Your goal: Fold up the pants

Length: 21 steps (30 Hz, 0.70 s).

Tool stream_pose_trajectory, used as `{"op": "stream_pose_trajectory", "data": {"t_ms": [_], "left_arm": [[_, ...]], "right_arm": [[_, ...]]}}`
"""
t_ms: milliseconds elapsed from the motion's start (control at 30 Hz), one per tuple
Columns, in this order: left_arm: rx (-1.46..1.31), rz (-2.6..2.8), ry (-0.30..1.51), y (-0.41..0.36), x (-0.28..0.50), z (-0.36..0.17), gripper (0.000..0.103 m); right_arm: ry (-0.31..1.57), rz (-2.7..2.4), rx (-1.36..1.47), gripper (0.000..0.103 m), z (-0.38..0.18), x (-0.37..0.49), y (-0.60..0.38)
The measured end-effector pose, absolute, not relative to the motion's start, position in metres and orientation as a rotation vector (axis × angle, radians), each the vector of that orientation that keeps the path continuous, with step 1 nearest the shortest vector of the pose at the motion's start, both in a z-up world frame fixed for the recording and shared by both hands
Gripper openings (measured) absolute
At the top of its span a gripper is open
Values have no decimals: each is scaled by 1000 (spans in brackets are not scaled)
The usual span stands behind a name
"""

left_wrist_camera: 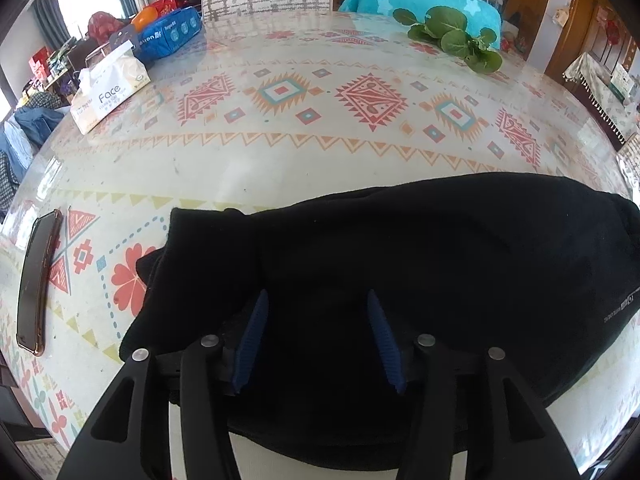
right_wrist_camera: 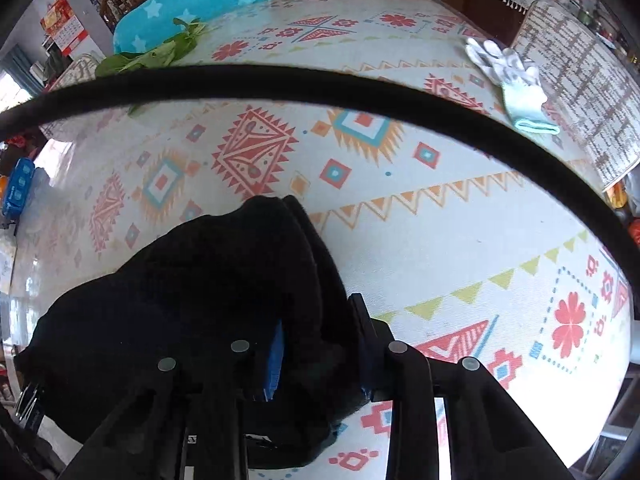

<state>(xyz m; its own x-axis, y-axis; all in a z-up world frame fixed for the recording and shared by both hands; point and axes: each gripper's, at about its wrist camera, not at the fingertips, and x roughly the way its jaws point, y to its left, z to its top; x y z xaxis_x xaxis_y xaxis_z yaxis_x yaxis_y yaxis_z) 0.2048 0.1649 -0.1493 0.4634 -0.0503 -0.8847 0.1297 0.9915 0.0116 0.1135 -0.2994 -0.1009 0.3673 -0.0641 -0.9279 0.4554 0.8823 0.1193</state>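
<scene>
Black pants (left_wrist_camera: 440, 260) lie bunched across the near part of a patterned table (left_wrist_camera: 280, 152), one end hanging over the near edge. My left gripper (left_wrist_camera: 318, 312) points down over them, its blue pads (left_wrist_camera: 258, 324) standing apart with only dark cloth showing beneath them, so it reads as open. In the right wrist view, the pants (right_wrist_camera: 200, 280) form a thick folded heap at the lower left. My right gripper (right_wrist_camera: 318, 320) is shut on a bunched fold of that cloth, which fills the gap between its fingers.
A phone (left_wrist_camera: 36, 280) lies near the left edge. A tissue pack (left_wrist_camera: 108, 92) and a blue packet (left_wrist_camera: 172, 32) sit at the far left, and leafy greens (left_wrist_camera: 452, 36) at the far side. A white glove (right_wrist_camera: 512, 80) lies far right. A black cable (right_wrist_camera: 320, 80) arcs across the right wrist view.
</scene>
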Motion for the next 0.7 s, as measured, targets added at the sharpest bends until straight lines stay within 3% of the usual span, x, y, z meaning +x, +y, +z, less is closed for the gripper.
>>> {"op": "stream_pose_trajectory", "data": {"t_ms": [100,533,600,633,667,700], "left_arm": [[85,-121,1078,157,208,-150,51],[188,-277,1046,76,222,-152,52],[183,-268,1046,73,224,-152,53],[174,-270,1048,74,224,-152,53],[172,-274,1048,74,224,-152,54],[175,-275,1048,76,223,-152,54]], "right_arm": [[1153,-386,419,22,-101,97,-317],[1117,-531,591,23,-99,21,-396],[1125,-547,590,35,-99,19,-402],[1131,-554,577,50,-100,24,-403],[1128,-557,558,57,-99,25,-403],[1119,-550,542,57,-97,26,-402]]}}
